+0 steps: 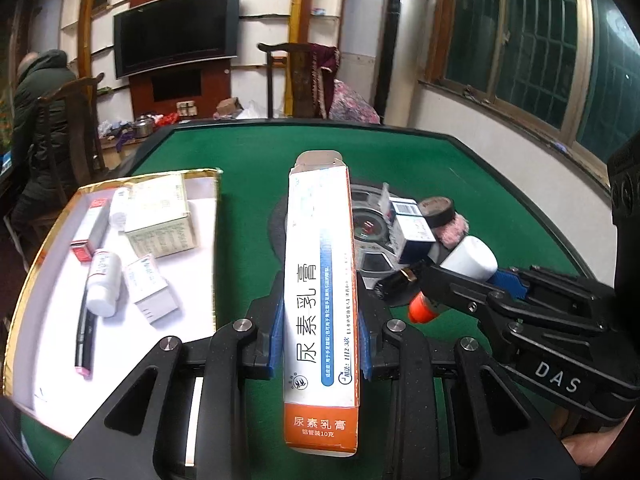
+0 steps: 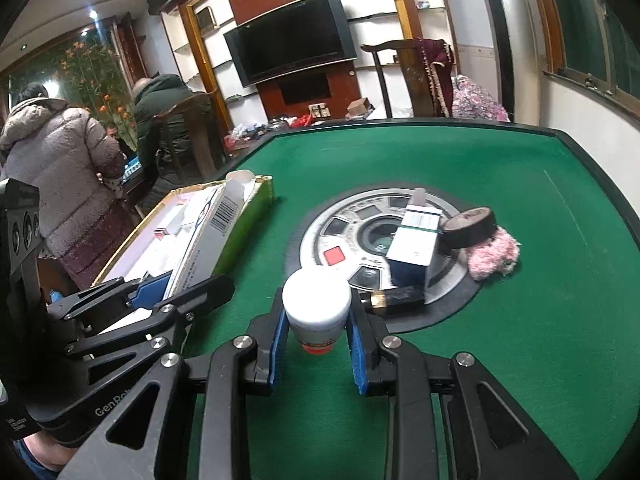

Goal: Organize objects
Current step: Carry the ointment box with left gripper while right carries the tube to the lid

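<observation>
Grippers both loaded for sorting | left gripper pinches ointment box lengthwise, aimed past tray at table's left edge | right gripper clamps white-capped bottle near table's centre

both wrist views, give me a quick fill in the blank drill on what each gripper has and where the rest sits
The left gripper is shut on a long ____ and white ointment box.
The right gripper grips a bottle with a ____ cap.
The roll of black tape rests on a fluffy ____ cloth.
The gold-rimmed tray lies on the ____ felt.

Missing words: orange; white; pink; green
</observation>
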`<action>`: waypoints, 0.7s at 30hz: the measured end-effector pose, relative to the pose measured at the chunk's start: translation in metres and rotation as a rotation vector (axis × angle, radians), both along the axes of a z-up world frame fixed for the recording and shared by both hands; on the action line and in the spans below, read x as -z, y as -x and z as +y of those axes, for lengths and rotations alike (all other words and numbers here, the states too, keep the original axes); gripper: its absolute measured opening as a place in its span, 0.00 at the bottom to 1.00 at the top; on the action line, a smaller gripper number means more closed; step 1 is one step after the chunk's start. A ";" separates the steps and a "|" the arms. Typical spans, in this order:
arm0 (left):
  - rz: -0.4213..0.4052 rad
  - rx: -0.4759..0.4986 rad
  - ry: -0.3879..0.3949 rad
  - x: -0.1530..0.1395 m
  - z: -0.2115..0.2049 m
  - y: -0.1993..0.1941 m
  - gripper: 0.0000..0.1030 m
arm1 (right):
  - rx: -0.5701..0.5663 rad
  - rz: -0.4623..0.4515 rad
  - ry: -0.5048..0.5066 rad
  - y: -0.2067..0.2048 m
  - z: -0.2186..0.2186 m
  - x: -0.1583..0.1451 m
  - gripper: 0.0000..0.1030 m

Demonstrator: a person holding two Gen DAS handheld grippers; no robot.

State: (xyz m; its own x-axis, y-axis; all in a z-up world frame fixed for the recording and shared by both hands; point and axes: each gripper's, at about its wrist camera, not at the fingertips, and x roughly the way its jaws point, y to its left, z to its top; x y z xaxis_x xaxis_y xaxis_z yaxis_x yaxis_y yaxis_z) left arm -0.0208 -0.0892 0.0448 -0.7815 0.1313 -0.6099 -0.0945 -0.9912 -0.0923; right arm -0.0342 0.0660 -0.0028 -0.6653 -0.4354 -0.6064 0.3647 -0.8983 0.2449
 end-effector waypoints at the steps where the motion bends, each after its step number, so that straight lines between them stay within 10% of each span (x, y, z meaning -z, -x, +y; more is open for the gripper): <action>1: 0.002 -0.004 -0.001 0.000 -0.002 -0.001 0.27 | -0.005 0.001 0.001 0.000 -0.002 -0.002 0.26; 21: 0.064 -0.181 -0.069 -0.010 -0.089 -0.027 0.27 | -0.154 0.034 0.023 -0.008 -0.084 -0.019 0.26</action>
State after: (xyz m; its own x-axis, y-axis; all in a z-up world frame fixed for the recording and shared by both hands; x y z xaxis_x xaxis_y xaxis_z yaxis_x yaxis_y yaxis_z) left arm 0.0064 -0.1785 0.0552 -0.8330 0.0250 -0.5527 0.0766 -0.9841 -0.1599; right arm -0.0261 -0.0178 0.0167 -0.6096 -0.5476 -0.5732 0.5062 -0.8254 0.2501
